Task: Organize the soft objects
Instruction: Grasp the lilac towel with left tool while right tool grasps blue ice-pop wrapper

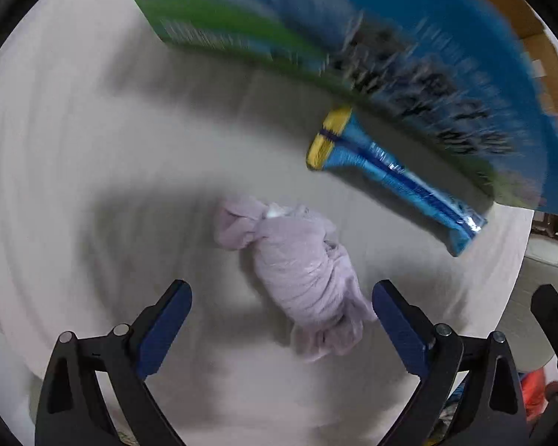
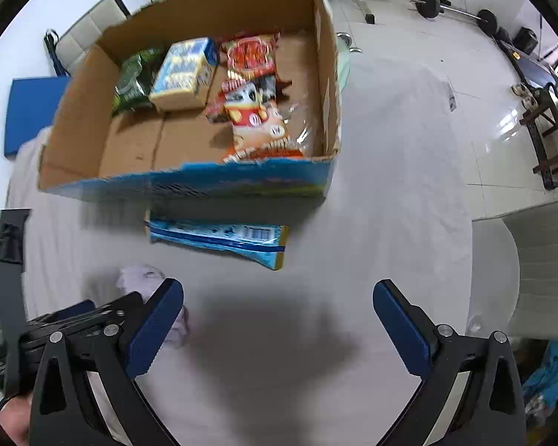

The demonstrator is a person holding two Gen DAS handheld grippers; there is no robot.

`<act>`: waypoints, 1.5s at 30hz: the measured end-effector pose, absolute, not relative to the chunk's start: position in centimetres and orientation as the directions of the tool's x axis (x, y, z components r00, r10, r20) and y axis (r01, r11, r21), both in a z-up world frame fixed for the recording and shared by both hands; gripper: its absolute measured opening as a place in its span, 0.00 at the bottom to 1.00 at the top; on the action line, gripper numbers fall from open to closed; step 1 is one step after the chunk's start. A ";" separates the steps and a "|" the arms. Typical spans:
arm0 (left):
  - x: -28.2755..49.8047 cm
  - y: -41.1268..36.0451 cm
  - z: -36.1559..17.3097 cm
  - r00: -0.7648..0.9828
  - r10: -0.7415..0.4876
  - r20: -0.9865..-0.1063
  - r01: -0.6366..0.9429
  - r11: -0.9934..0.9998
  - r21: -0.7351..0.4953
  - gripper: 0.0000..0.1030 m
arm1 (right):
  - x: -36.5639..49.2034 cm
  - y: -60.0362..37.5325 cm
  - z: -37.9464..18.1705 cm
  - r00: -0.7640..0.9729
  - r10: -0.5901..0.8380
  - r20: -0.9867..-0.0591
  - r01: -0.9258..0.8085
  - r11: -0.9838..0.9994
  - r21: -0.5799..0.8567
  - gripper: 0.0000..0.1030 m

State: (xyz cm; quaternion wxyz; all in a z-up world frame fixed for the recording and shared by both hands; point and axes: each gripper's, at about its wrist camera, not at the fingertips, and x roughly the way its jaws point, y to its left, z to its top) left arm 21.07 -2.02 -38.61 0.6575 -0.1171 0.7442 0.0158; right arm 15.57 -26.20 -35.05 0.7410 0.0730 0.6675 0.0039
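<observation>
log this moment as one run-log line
left gripper: open, over lilac cloth bundle | right gripper: open, empty | blue packet: on table beside cardboard box | box: holds snack bags

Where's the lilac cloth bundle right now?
The lilac cloth bundle lies on the white sheet, centred ahead of the left gripper and its open jaws. The blue snack packet and the cardboard box sit beyond it.

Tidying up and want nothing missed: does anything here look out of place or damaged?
Two soft items lie outside the cardboard box: a blue snack packet just in front of it and a crumpled lilac cloth bundle nearer the open left claw. The box's front rim looks ragged, as if torn.
</observation>
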 end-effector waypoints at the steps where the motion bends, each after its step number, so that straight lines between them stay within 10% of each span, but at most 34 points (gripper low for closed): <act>1: 21.0 -2.3 -39.5 -0.120 -0.155 -0.981 -0.190 0.973 -0.131 0.89 | 15.7 -26.0 -35.5 0.108 0.098 -0.989 0.075 0.992 0.106 1.00; 6: 20.4 -2.8 -39.6 -0.097 -0.160 -0.982 -0.125 0.981 -0.147 0.40 | 16.5 -22.6 -37.0 0.121 0.042 -0.992 -0.125 0.992 0.026 0.89; 15: 17.8 1.1 -38.8 -0.066 -0.098 -0.993 -0.141 0.986 -0.088 0.38 | 15.9 -14.3 -39.8 0.227 -0.118 -0.967 -0.540 0.810 -0.226 0.53; 29: 18.6 1.6 -39.2 -0.056 -0.118 -0.991 -0.156 0.982 -0.108 0.38 | 16.0 -10.1 -45.6 0.230 -0.218 -0.948 -0.755 0.574 -0.315 0.44; 39: 18.8 1.9 -39.1 -0.052 -0.108 -0.993 -0.135 0.986 -0.100 0.39 | 16.1 -11.2 -45.9 0.032 -0.178 -0.983 -0.628 0.762 -0.158 0.17; 45: 18.1 1.9 -39.4 -0.051 -0.095 -0.994 -0.117 0.989 -0.088 0.39 | 15.0 -16.6 -46.6 -0.275 0.085 -0.958 -0.125 0.984 0.124 0.17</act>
